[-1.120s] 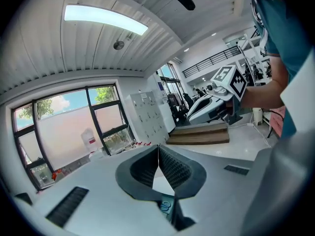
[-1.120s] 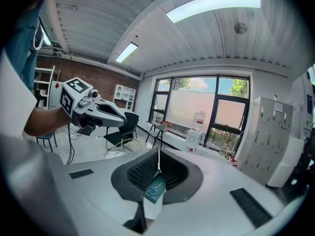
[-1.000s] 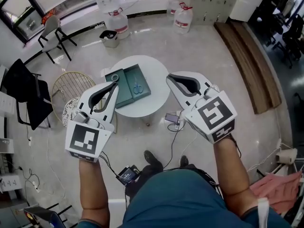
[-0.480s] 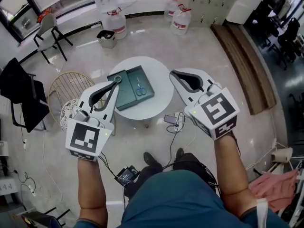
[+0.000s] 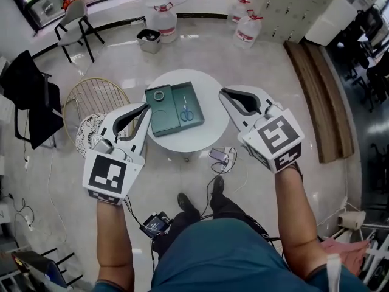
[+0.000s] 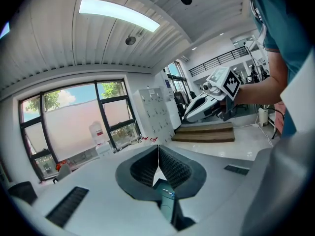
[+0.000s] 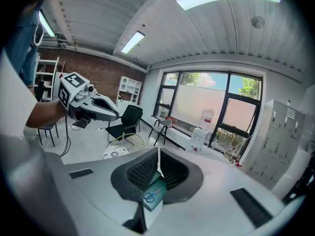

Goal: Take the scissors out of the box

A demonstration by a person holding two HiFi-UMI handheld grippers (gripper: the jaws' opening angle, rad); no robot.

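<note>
A dark green open box (image 5: 169,119) lies on a small round white table (image 5: 203,135). Blue-handled scissors (image 5: 185,112) rest inside its right half, and a roll of tape (image 5: 159,95) sits in its far left corner. My left gripper (image 5: 146,106) hangs at the table's left edge with its jaws shut and empty. My right gripper (image 5: 222,92) hovers at the table's right edge, also shut on nothing. In the right gripper view the scissors (image 7: 150,196) and the box (image 7: 158,187) show below the closed jaws. The left gripper view shows only a strip of the box (image 6: 166,196).
A gold wire chair (image 5: 92,98) and a white patterned stool (image 5: 87,134) stand left of the table. A small device with cables (image 5: 218,156) lies on the floor at the table's near side. Water jugs (image 5: 161,20), a bin (image 5: 148,40) and chairs stand farther off. A wooden platform (image 5: 319,90) runs along the right.
The head view has shifted, so the table and box sit more centred and slightly nearer. Both grippers keep the same shut pose on either side of the table.
</note>
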